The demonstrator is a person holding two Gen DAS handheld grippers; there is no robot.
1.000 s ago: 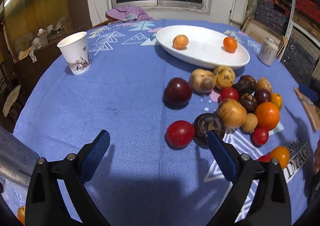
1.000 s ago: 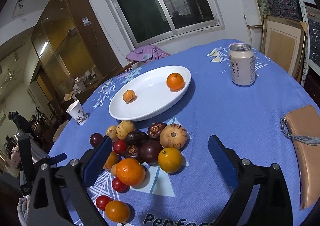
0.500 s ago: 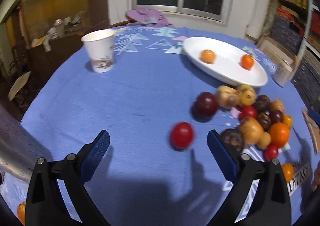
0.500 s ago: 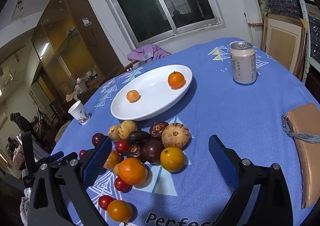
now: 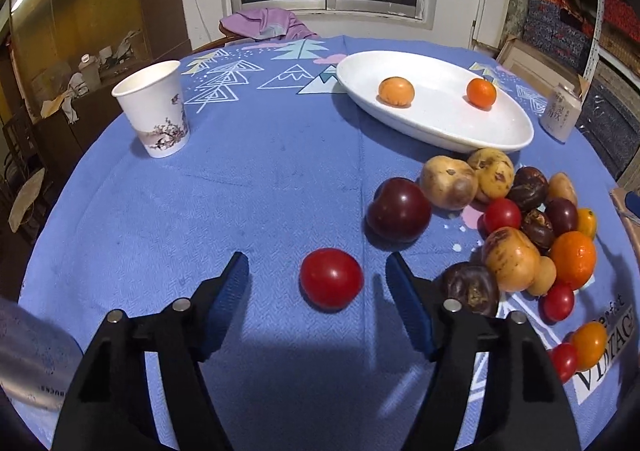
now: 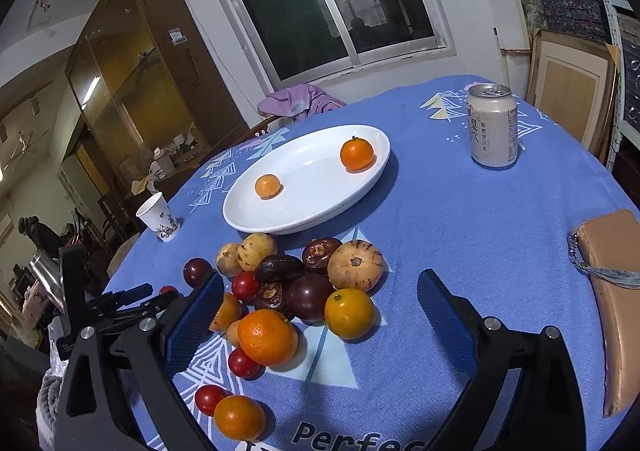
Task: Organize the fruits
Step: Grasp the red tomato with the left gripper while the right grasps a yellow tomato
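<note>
Tomato point(image 5: 331, 278) between closing left tongs point(image 5: 317, 271), untouched.

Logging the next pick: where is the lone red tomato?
In the left wrist view the red tomato lies on the blue tablecloth, between the closing jaws of the left gripper, untouched, left of the fruit pile.

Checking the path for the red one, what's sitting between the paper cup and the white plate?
Nothing: in the left wrist view only bare blue tablecloth lies between the paper cup and the white plate.
</note>
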